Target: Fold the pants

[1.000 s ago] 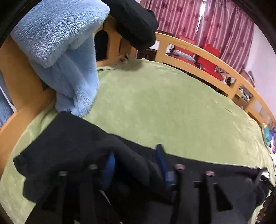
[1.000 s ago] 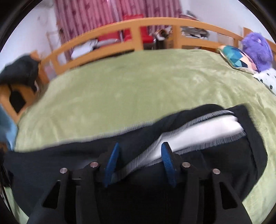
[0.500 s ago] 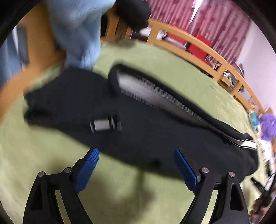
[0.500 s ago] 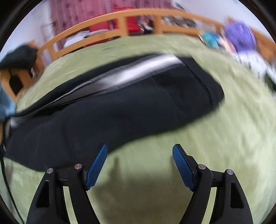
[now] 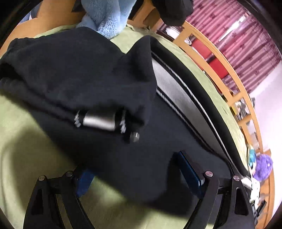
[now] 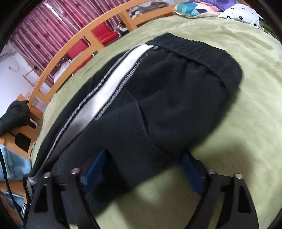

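Observation:
Black pants with a white side stripe lie lengthwise on the green bedspread, folded along their length. The cuff end is doubled over in the left wrist view. My left gripper is open, its blue pads straddling the near edge of the pants. In the right wrist view the waistband end of the pants and the stripe show. My right gripper is open, with pads on either side of the near edge of the fabric.
A wooden bed rail curves along the far side, with red chairs and maroon curtains behind. A light blue fleece and a dark garment hang at the footboard. Pillows and a purple plush lie at the head end.
Both grippers have let go of the pants and opened. The pants now lie on the bed. Both grippers have since come in close over the pants' near edge.

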Demonstrator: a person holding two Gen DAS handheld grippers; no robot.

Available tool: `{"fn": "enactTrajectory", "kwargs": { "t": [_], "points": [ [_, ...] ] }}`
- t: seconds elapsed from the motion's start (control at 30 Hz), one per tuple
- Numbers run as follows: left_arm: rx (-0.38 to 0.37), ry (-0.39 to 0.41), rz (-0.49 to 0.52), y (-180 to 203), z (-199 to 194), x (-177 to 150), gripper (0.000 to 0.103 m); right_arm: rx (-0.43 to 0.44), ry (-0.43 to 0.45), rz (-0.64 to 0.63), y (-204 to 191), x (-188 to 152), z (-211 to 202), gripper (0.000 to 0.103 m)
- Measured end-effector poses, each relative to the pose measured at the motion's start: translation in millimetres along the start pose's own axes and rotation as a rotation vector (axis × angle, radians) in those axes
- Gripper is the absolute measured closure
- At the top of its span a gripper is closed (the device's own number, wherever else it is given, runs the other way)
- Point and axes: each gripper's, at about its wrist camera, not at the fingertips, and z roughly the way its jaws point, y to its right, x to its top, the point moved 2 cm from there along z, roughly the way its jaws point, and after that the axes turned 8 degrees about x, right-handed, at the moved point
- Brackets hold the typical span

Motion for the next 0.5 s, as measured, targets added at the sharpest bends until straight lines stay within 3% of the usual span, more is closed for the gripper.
{"fn": "enactTrajectory", "kwargs": {
  "t": [0.07,0.17,0.2,0.23,0.27,0.3,0.37,0.5],
  "points": [
    [0.016,0.009,-0.026,5.8,4.8,4.6,0.009,-0.009,0.004,0.000,-5.8,5.2,10.5,0.007],
    [0.039,0.026,-0.041,15.3,5.1,5.4,0.012,-0.023,0.025,0.007,-12.3,13.9,23.2,0.009],
    [0.043,0.031,-0.049,15.5,3.9,5.1,0.028,-0.025,0.034,0.010,-13.4,14.6,23.8,0.019],
    [0.050,0.031,-0.057,15.4,3.3,5.2,0.052,-0.036,0.046,0.012,-13.8,15.0,22.4,0.041],
    [0.056,0.015,-0.074,9.9,2.7,5.2,0.064,-0.044,0.053,0.008,-13.7,13.9,19.8,0.054],
    [0.036,0.002,-0.086,5.6,1.7,5.9,0.082,-0.048,0.062,-0.002,-12.3,13.4,14.1,0.077],
    [-0.015,-0.021,-0.108,-2.2,-4.8,7.1,0.087,-0.010,0.069,0.009,-9.9,16.4,6.0,0.085],
    [-0.024,0.002,-0.088,-0.9,-37.9,-3.9,0.089,-0.012,0.119,0.001,-15.6,8.6,-35.5,0.089]
  ]
}}
